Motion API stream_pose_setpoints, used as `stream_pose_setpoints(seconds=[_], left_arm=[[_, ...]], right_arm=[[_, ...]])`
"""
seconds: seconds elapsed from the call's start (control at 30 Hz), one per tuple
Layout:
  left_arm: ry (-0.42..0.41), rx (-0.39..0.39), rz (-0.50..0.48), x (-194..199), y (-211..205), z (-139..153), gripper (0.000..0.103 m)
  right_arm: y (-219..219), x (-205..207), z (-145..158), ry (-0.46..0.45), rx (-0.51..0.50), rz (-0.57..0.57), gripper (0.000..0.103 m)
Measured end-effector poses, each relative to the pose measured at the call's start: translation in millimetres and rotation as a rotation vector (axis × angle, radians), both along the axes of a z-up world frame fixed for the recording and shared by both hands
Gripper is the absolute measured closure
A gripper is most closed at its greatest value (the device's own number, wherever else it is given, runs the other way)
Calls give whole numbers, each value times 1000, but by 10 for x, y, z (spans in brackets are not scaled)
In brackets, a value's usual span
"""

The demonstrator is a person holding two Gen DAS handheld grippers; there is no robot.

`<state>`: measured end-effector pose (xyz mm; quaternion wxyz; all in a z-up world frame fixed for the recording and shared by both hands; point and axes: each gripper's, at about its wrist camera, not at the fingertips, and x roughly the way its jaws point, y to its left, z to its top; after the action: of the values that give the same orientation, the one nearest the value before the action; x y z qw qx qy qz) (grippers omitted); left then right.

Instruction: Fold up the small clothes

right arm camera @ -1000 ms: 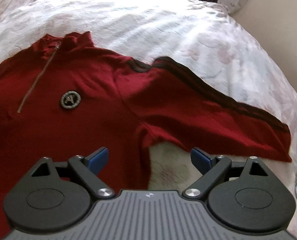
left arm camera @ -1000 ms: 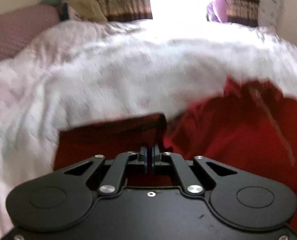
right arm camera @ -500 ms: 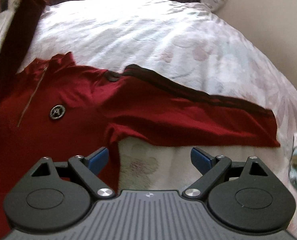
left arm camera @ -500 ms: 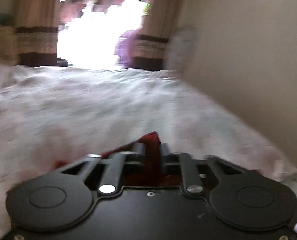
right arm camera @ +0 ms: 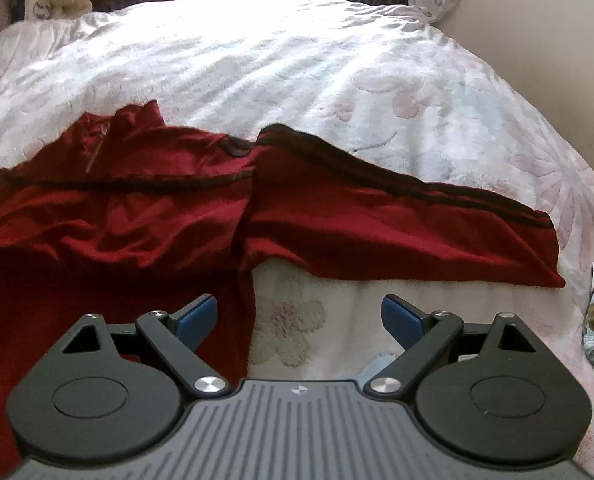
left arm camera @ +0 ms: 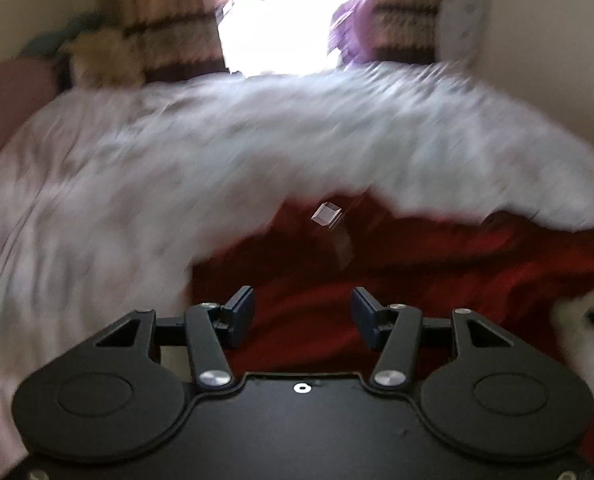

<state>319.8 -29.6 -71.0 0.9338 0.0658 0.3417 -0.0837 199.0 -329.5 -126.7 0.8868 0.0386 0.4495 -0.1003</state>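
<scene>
Red top (left arm camera: 437, 280) motion-blurred, left view.

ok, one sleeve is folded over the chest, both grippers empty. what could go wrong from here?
1. The folded sleeve lies rumpled over the chest; further folds may lock in the bunching.
2. The right gripper hangs open over the quilt, so closing there could pinch bedding, not the outstretched sleeve.
3. The left wrist view is blurred, so aiming the open left gripper is uncertain.

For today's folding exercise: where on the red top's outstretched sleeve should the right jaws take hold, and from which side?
Grip the sleeve at its cuff end, coming from the right. It lies flat on the bedspread, its free edge there; the open right gripper could then carry it across the top's body.
</scene>
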Motion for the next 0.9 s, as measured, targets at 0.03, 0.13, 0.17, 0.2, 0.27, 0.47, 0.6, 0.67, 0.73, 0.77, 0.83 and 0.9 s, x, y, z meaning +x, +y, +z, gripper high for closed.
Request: stream_pose_setpoints(seconds=[0.03, 0.13, 0.17, 0.2, 0.27, 0.47, 0.6, 0.67, 0.73, 0.77, 0.83, 0.9], left_arm=[[24, 9, 27, -72, 115, -76, 48], [101, 31, 55, -118, 310, -397, 48], [121, 39, 55, -133, 350, -486, 48], [139, 52, 52, -151, 389, -593, 48], [166, 97, 53, -117, 447, -816, 48], [287, 139, 289, 119, 815, -1454, 46], [262, 68, 344, 90, 1120, -1510, 45], [232, 163, 340, 5, 1125, -1446, 45], [221, 187, 320, -70, 1123, -1369, 45], [212, 195, 315, -148, 1114, -1312, 46], [180, 210, 296, -311, 1066, -1215, 47], [145, 213, 258, -400, 1003, -1077, 47]], right_arm=[[1, 9, -25, 8, -2, -5, 0], [4, 12, -95, 26, -3, -9, 0], [9, 12, -113, 31, -5, -8, 0], [16, 14, -131, 36, -9, -9, 0], [16, 26, -160, 43, -15, -9, 0], [-40, 72, -270, 63, -31, -13, 0], [-325, 67, -391, 55, -89, -97, 0], [-582, 5, -424, 32, -85, -189, 0], [-940, -104, -444, -3, -46, -314, 0], [-1122, -158, -448, -16, -21, -366, 0], [-1552, -308, -452, -77, 60, -483, 0], [-2026, -498, -505, -178, 211, -603, 1]])
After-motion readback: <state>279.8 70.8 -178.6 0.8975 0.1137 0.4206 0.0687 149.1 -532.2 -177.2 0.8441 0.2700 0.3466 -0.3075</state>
